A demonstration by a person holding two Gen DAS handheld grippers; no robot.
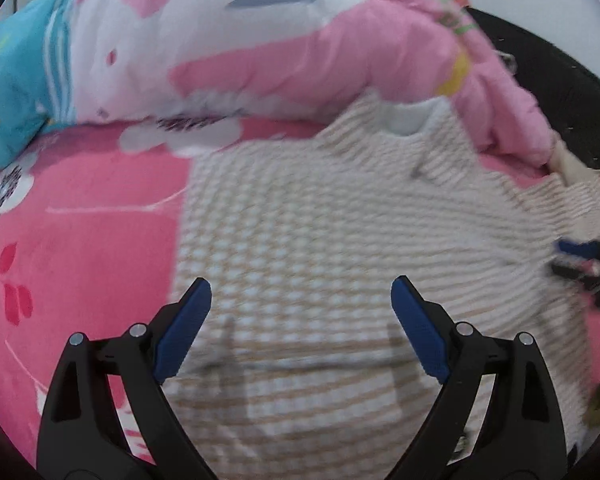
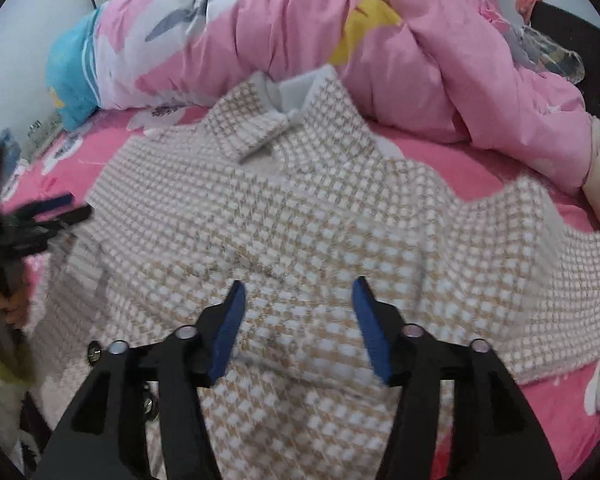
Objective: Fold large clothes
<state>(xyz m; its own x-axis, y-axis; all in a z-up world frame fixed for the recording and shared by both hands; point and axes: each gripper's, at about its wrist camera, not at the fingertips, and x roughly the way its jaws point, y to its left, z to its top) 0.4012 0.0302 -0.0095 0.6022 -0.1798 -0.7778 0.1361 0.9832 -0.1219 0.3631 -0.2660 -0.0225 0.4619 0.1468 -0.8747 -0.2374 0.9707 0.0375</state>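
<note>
Fingers (image 1: 188, 332) of the left gripper (image 1: 302, 300) stand wide apart and released, hovering over the checked jacket (image 1: 320, 220), which lies flat on the pink bed sheet (image 1: 80, 220), long axis running from near edge to far edge, collar (image 1: 408, 120) pointing at the bunched pink duvet (image 1: 300, 52) along the far edge, with the right gripper (image 1: 580, 260) blurred at the jacket's right side. From the right wrist view, the right gripper (image 2: 298, 300) is likewise released, nothing between its pads, above the jacket's (image 2: 300, 220) lower front; collar (image 2: 268, 128) again faces the duvet (image 2: 420, 60), one sleeve (image 2: 540, 280) spread toward the bed's right edge, the left gripper (image 2: 48, 208) at the jacket's left side.
</note>
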